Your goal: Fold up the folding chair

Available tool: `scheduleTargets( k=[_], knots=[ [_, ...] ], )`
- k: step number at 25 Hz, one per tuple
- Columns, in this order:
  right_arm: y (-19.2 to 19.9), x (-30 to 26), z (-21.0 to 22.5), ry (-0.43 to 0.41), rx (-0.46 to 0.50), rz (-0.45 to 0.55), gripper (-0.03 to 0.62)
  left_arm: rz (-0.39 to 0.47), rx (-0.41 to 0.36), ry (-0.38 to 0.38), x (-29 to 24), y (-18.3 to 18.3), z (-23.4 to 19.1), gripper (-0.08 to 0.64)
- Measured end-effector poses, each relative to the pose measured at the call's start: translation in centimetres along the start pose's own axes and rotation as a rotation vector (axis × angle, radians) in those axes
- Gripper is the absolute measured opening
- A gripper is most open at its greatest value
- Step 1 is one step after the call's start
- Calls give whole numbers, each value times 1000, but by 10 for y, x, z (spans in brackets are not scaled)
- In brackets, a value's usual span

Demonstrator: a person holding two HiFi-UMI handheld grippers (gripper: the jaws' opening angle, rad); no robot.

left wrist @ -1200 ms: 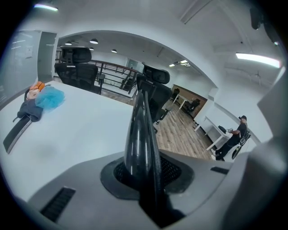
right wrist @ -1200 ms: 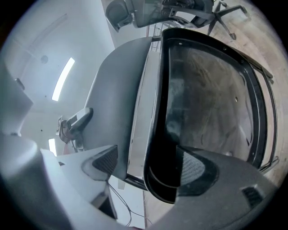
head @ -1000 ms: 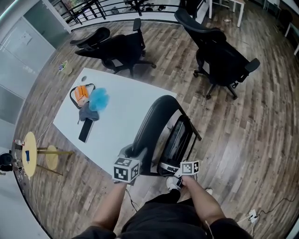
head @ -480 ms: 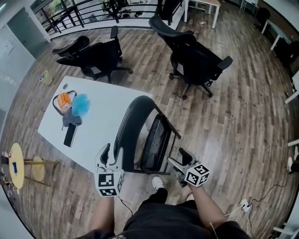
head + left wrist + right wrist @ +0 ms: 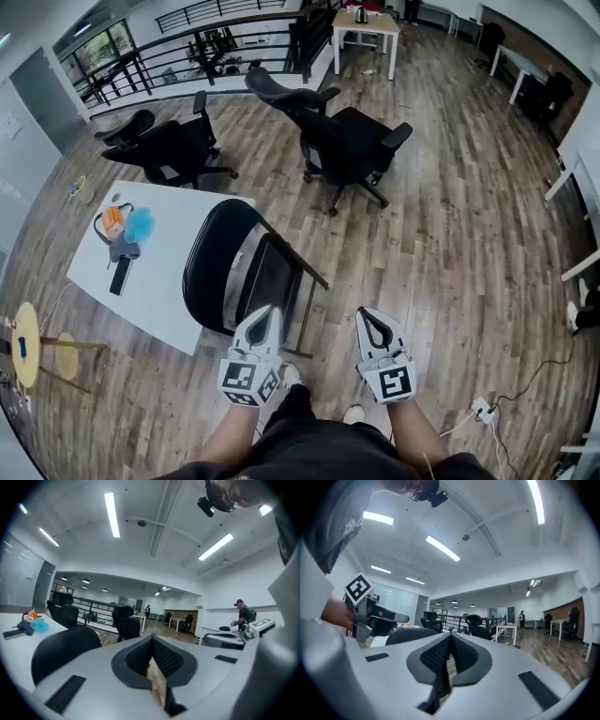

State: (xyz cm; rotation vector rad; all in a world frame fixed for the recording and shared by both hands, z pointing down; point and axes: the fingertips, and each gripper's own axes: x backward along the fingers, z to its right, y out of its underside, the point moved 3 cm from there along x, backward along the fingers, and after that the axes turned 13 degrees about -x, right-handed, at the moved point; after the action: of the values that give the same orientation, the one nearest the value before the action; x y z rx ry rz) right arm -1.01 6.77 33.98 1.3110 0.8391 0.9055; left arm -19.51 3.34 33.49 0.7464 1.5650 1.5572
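The black folding chair (image 5: pixel 212 265) stands folded flat on the wood floor, its back against the white table (image 5: pixel 164 281) and its seat (image 5: pixel 268 281) turned up. Both grippers are held up side by side in front of the person, clear of the chair. My left gripper (image 5: pixel 265 316) is shut with nothing in it, just right of the chair's lower frame. My right gripper (image 5: pixel 372 319) is also shut and empty, over bare floor. In the left gripper view the shut gripper (image 5: pixel 151 645) points across the room past the chair's back (image 5: pixel 65 651). The right gripper view shows its gripper (image 5: pixel 450 641) pointing level.
A phone (image 5: pixel 119 274), a blue fluffy item (image 5: pixel 139 225) and an orange-and-grey item (image 5: pixel 111 218) lie on the table. Two black office chairs (image 5: pixel 342 141) (image 5: pixel 169 145) stand beyond. Small round stools (image 5: pixel 23 342) are at left. A power strip (image 5: pixel 481 410) lies at lower right.
Both grippers let go of the chair, rose and swung level in front of the person, and their jaws went from open to shut. The head view tilted up toward the room.
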Motion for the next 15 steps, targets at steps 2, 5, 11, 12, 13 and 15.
scheduleTargets(
  k=[2,5,11,12,13,15],
  knots=[
    [-8,45,11,51,28,7,15,6,5,30,8,-1,50,5],
    [-12,101,24,116,8,13,14,23,-6,47,23,-2,110,5],
    [-11,180,29,153,-15,41,14,6,-27,71,57,2,195,5],
    [-12,189,27,148,-10,43,14,2,-31,72,63,2,205,6],
    [-13,197,26,143,-13,46,14,-2,-34,74,68,2,213,5],
    [-17,209,25,140,-28,60,14,-12,-46,83,75,1,226,5]
  ],
)
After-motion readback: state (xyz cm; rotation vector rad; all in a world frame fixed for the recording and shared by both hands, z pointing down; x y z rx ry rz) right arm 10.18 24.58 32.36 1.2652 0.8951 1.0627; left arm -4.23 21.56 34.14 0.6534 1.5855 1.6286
